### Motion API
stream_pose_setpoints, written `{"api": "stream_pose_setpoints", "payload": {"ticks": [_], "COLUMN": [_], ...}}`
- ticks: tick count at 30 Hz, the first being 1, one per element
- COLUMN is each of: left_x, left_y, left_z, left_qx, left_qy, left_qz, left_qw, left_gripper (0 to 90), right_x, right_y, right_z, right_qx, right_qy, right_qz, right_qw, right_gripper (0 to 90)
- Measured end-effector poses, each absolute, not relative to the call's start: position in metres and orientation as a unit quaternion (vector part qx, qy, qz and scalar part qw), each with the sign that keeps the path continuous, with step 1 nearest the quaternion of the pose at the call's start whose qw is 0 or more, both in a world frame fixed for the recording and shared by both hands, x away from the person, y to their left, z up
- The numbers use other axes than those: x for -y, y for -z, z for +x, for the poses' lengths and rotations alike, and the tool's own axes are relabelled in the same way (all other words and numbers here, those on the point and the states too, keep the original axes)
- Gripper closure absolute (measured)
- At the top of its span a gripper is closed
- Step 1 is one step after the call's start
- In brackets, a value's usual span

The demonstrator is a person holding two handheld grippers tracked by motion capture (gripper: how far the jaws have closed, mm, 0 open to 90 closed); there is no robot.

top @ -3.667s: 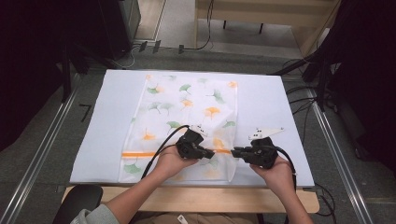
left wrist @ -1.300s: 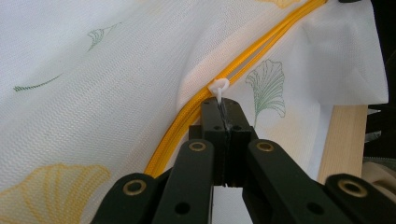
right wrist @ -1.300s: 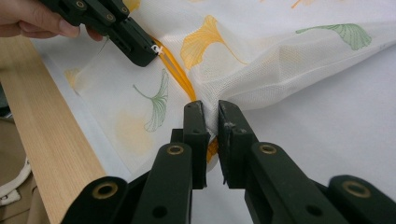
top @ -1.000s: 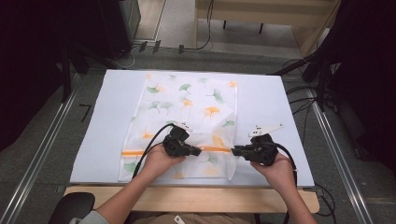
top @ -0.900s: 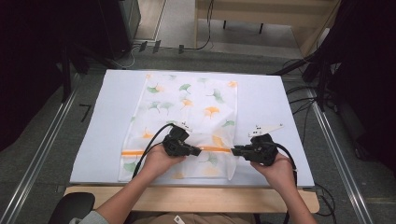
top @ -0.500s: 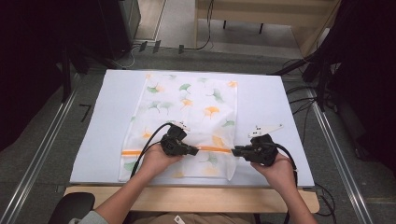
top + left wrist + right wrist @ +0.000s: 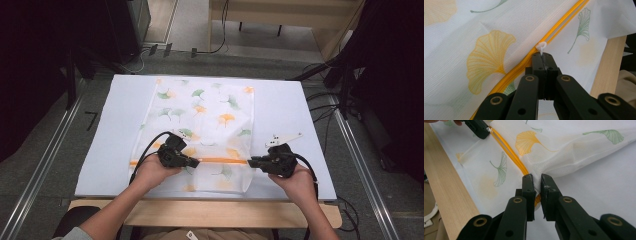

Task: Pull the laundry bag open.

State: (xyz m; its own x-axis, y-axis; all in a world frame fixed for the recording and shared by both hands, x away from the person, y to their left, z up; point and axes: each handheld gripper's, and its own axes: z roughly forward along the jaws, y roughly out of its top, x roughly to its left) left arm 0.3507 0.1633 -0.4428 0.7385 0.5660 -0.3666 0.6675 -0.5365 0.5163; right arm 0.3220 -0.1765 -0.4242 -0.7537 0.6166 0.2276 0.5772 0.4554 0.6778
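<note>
Left gripper (image 7: 194, 161) has slid leftward along orange zipper (image 7: 225, 160) over last seconds, jaws pinched tight on white zipper pull (image 7: 541, 46). Judging by that travel, zipper being drawn along; can't tell whether opening or closing. Right gripper (image 7: 252, 162) steady, clamped on mesh bag's (image 7: 210, 115) right edge at zipper end, anchoring. Bag lies flat mid-desk (image 7: 280, 107), near front edge: white mesh, ginkgo leaves green and orange.

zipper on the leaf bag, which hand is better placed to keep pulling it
Left. Its tongs are shut on the white zipper pull, while the right tongs pinch the mesh bag at the zipper's end, likely anchoring it.
</note>
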Motion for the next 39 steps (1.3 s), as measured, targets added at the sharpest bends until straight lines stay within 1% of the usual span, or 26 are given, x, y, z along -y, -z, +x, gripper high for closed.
{"api": "stream_pose_setpoints", "payload": {"ticks": [13,23,34,39], "left_x": [-0.163,-0.165,-0.184,-0.194], "left_y": [0.441,0.442,0.443,0.439], "left_z": [0.352,0.353,0.353,0.351], "left_qx": [-0.352,-0.356,-0.367,-0.373], "left_qy": [0.075,0.084,0.085,0.081], "left_qz": [0.873,0.869,0.871,0.868], "left_qw": [0.329,0.331,0.315,0.317], "left_gripper": [90.0,90.0,90.0,90.0], "right_x": [0.178,0.178,0.178,0.178], "right_y": [0.425,0.425,0.425,0.425], "right_z": [0.323,0.323,0.323,0.323], "right_qx": [-0.852,-0.852,-0.852,-0.852], "right_qy": [-0.386,-0.386,-0.386,-0.386], "right_qz": [0.353,0.351,0.353,0.352], "right_qw": [0.024,0.024,0.022,0.021], "right_gripper": [84.4,84.4,84.3,84.3]}}
